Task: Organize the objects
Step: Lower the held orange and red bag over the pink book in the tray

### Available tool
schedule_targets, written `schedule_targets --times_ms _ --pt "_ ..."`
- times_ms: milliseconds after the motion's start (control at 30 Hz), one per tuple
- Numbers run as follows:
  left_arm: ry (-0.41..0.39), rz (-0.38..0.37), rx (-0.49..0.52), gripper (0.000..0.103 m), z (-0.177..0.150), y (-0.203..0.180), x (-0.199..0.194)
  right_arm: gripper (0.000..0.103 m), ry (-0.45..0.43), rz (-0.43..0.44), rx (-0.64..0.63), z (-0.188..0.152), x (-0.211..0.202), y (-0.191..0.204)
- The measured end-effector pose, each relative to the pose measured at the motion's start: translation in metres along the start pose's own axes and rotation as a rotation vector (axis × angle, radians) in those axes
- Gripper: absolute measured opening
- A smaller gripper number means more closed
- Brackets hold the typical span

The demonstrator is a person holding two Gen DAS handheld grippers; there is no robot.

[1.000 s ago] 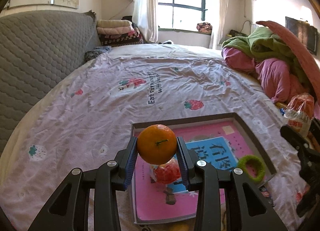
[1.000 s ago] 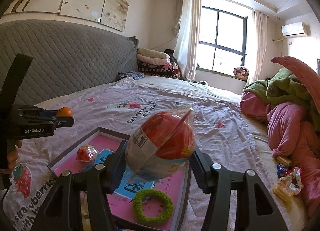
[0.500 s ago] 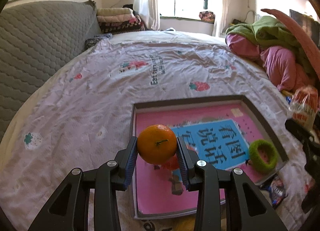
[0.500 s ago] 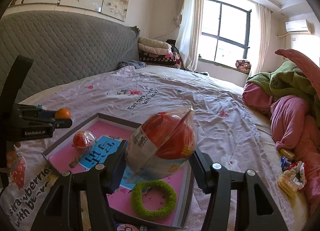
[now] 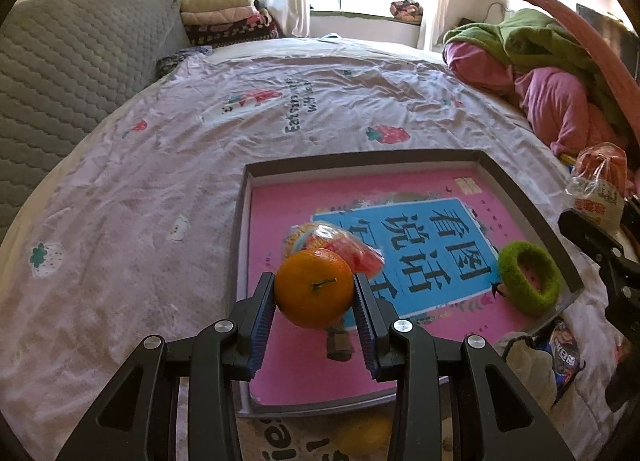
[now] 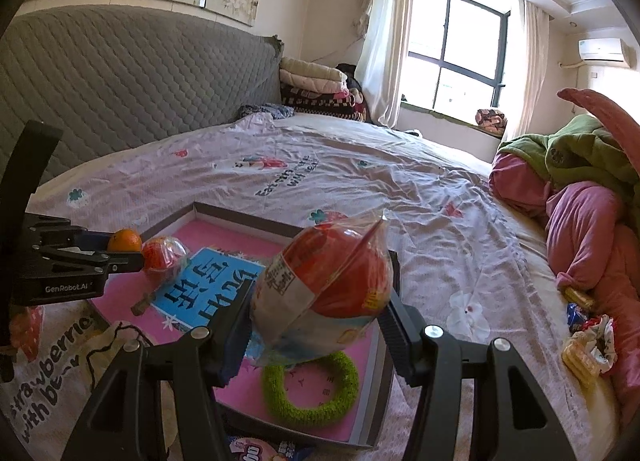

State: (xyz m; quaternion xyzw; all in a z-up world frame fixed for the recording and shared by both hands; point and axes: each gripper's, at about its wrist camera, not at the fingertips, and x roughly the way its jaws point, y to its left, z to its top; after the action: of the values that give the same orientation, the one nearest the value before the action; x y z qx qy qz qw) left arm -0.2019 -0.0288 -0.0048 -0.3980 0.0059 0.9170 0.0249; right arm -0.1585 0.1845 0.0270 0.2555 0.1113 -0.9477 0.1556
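My left gripper (image 5: 315, 293) is shut on an orange tangerine (image 5: 314, 287), held above the near left part of a grey-rimmed tray (image 5: 360, 160) with a pink and blue printed bottom. A wrapped red snack (image 5: 344, 247) lies in the tray just beyond the tangerine. A green fuzzy ring (image 5: 528, 279) sits in the tray's near right corner. My right gripper (image 6: 320, 309) is shut on a bagged red fruit (image 6: 324, 285), held over the tray's right side (image 6: 394, 261) above the green ring (image 6: 310, 391). The left gripper (image 6: 120, 247) and tangerine (image 6: 124, 240) show at the left of the right wrist view.
The tray rests on a bed with a strawberry-print sheet (image 5: 160, 181). A grey quilted headboard (image 6: 120, 81) stands at left. Pink and green bedding (image 6: 580, 201) is piled at right. Snack packets (image 6: 584, 337) lie by the bedding, and a packet (image 5: 560, 353) lies beside the tray's near corner.
Both grippers have sunk toward the tray with their loads still held. The tray looks larger and closer in both views, and the left view tilts further down onto it.
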Motion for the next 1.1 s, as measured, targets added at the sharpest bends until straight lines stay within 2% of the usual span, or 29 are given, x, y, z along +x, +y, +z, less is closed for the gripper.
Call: schedule_targets --times_ms 567,800,1100 --pt "0.061 -0.014 0.027 0.039 -0.008 -0.007 0.016 0.059 0.113 0.025 0.001 -0.013 0.022 -0.001" --pt "0.077 0.003 0.024 0.039 -0.009 -0.003 0.025 0.059 0.170 0.019 0.004 -0.020 0.033 -0.002" --pt "0.103 0.015 0.011 0.039 -0.013 0.003 0.037 0.059 0.200 0.017 0.007 -0.026 0.038 -0.004"
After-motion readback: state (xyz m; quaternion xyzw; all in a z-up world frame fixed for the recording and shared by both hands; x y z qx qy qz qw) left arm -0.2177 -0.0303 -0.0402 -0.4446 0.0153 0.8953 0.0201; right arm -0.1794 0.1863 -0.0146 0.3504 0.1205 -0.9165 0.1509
